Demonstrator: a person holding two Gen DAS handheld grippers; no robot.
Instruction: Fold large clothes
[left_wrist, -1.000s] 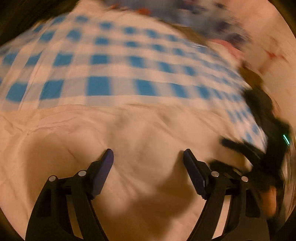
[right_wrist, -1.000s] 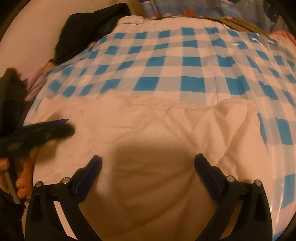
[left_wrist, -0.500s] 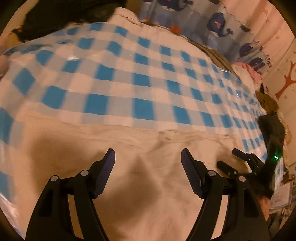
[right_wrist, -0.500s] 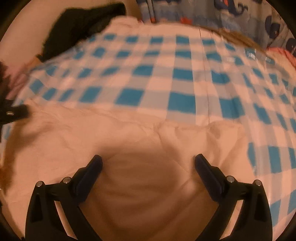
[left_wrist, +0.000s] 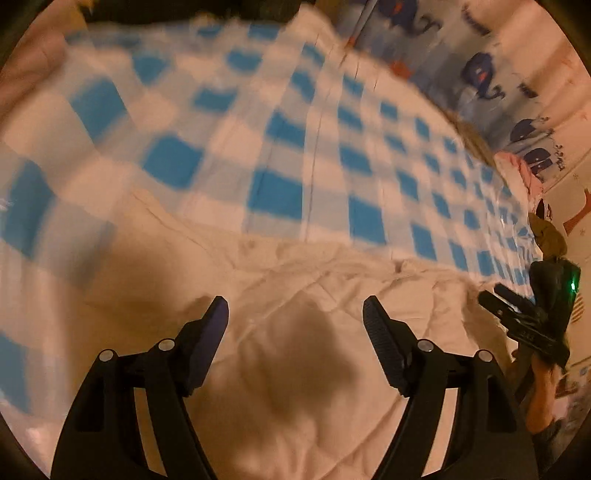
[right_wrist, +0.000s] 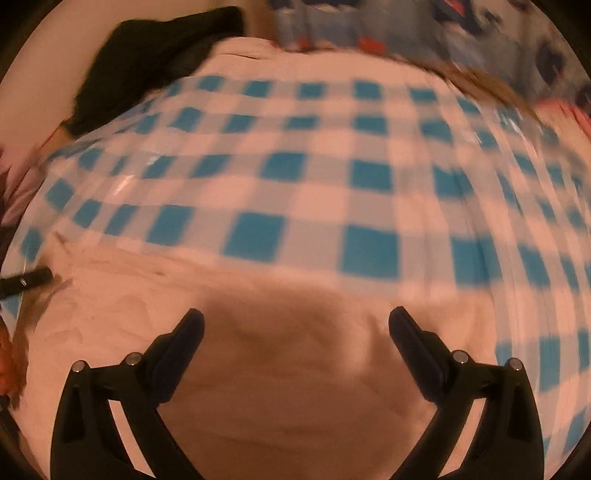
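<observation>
- Cream garment (left_wrist: 314, 369) is seen spread flat on the blue-checked cloth (left_wrist: 280, 155), wrinkled along its far edge.
- Left gripper (left_wrist: 295, 314) is held over it; its jaws have just been opening, nothing between them.
- Right gripper (right_wrist: 295, 325) is spread wide above the fabric too, nothing gripped.

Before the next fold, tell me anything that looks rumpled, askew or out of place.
The cream garment lies creased on the blue checked cloth, its far edge wavy and puckered rather than straight. A dark garment sits bunched at the far left corner. Both grippers, left and right, hang open above the cream fabric.
</observation>
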